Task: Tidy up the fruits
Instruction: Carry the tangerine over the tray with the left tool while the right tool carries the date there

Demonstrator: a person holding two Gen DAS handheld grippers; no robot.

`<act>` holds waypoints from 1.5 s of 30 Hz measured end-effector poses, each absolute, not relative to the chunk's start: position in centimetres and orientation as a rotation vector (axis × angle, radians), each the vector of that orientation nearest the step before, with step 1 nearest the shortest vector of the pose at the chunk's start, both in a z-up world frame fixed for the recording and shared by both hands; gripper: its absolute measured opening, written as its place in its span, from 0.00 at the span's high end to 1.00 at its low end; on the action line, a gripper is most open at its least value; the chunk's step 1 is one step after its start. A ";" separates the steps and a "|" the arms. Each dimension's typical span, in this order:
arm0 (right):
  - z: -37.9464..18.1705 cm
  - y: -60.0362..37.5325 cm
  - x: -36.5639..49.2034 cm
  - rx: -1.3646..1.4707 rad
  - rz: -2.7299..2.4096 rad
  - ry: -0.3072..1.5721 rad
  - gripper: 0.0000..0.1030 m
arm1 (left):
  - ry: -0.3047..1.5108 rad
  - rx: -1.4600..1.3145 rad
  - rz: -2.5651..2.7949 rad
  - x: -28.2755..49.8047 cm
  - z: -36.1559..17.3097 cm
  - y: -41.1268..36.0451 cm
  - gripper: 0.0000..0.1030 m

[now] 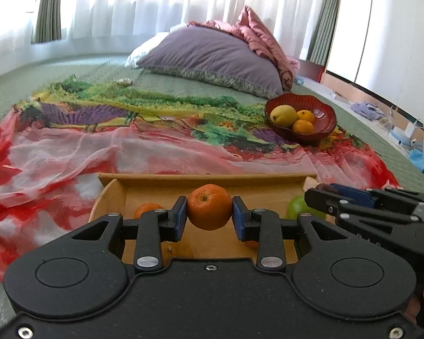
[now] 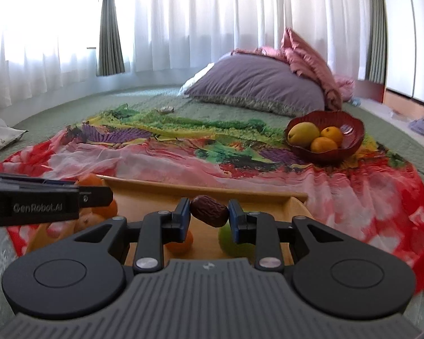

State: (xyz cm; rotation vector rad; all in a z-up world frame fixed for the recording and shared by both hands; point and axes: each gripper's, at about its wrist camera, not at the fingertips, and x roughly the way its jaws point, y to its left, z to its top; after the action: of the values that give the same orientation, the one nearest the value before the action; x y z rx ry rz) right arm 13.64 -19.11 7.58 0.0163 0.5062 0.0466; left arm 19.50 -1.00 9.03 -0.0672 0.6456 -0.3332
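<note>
My left gripper [image 1: 209, 216] is shut on an orange mandarin [image 1: 209, 206] and holds it over a wooden tray [image 1: 212, 179]. My right gripper [image 2: 209, 216] is shut on a brown date [image 2: 209, 211] over the same tray [image 2: 200, 193]. In the tray lie more mandarins [image 1: 147, 209] [image 2: 181, 243] and a green fruit [image 1: 296, 207] [image 2: 229, 240]. A red bowl [image 1: 329, 118] [image 2: 356, 134] at the far right holds a yellow pear [image 1: 282, 114] [image 2: 302, 134] and two mandarins [image 1: 304, 125] [image 2: 323, 144]. The right gripper shows at the right of the left wrist view [image 1: 319, 195].
The tray and bowl sit on a colourful scarf [image 1: 127, 141] spread over a green bed. A purple pillow [image 1: 212, 56] and pink quilt [image 1: 263, 36] lie at the back. Cables and clutter [image 1: 410, 132] are beside the bed on the right.
</note>
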 end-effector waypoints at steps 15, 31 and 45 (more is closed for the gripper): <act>5.9 -20.0 23.3 0.066 0.096 0.760 0.67 | 0.839 -0.062 -0.297 28.1 5.4 -2.7 0.69; 3.2 -18.2 28.3 -0.053 0.074 0.992 0.67 | 0.940 -0.044 -0.277 31.1 3.0 -3.7 0.69; 2.8 -18.5 28.5 -0.043 0.090 1.009 0.61 | 0.937 -0.019 -0.288 31.4 2.6 -4.2 0.70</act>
State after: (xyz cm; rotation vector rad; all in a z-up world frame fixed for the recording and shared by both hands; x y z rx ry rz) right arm 28.50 -18.49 2.80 -0.0430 1.0092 0.0897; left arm 31.36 -4.20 2.62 -0.0186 0.9373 -0.2878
